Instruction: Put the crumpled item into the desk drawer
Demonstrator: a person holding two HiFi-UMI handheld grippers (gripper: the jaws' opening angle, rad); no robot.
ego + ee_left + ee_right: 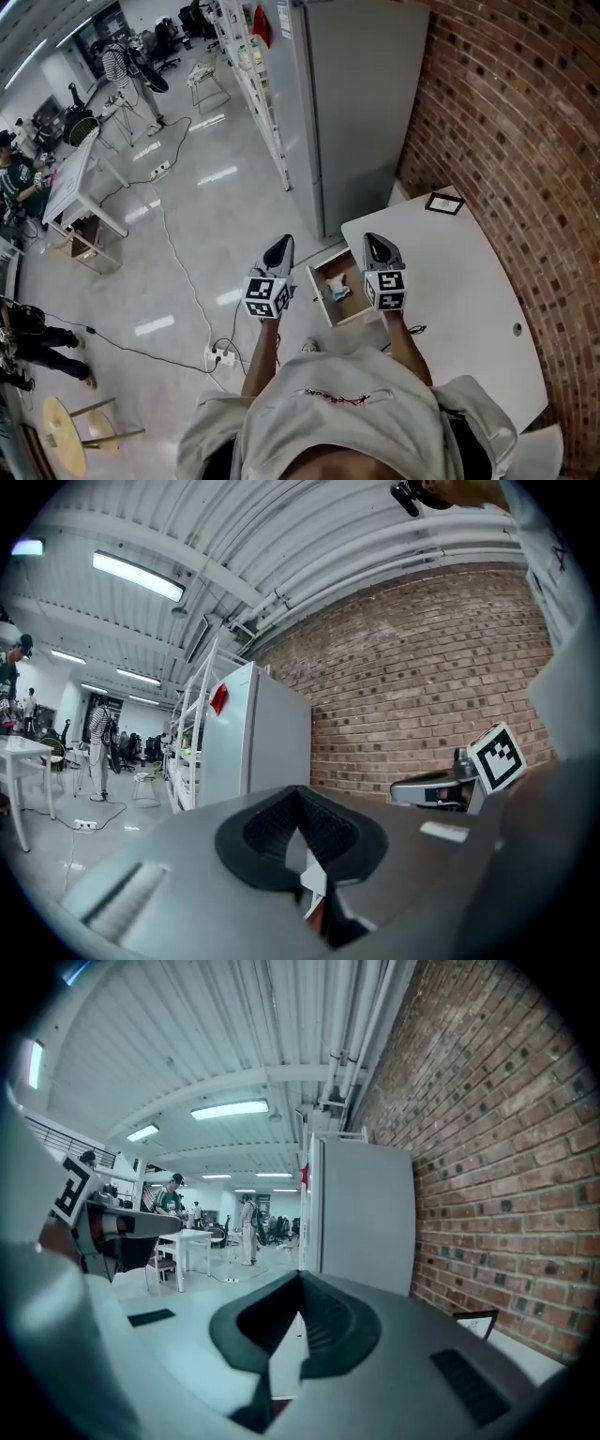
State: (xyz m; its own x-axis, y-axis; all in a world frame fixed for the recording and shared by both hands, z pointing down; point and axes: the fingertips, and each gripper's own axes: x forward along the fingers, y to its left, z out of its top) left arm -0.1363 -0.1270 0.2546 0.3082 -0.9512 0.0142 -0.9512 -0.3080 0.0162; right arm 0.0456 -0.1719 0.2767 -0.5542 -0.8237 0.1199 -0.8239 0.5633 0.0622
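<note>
The desk drawer (322, 302) stands pulled out from the left edge of the white desk (459, 281). A small crumpled whitish item (339, 292) lies inside it. My left gripper (280, 247) hovers left of the drawer, over the floor, with its jaws together and nothing between them. My right gripper (378, 246) is held just right of the drawer, over the desk edge, also shut and empty. In the left gripper view the left gripper (298, 797) points level at the brick wall, and in the right gripper view the right gripper (300, 1281) does the same; neither view shows the drawer.
A tall grey cabinet (361, 103) stands just beyond the drawer, against the brick wall (525, 141). A small black-framed picture (444, 202) lies at the desk's far corner. A power strip (221, 354) with cables lies on the floor to the left. People and tables are far off at the left.
</note>
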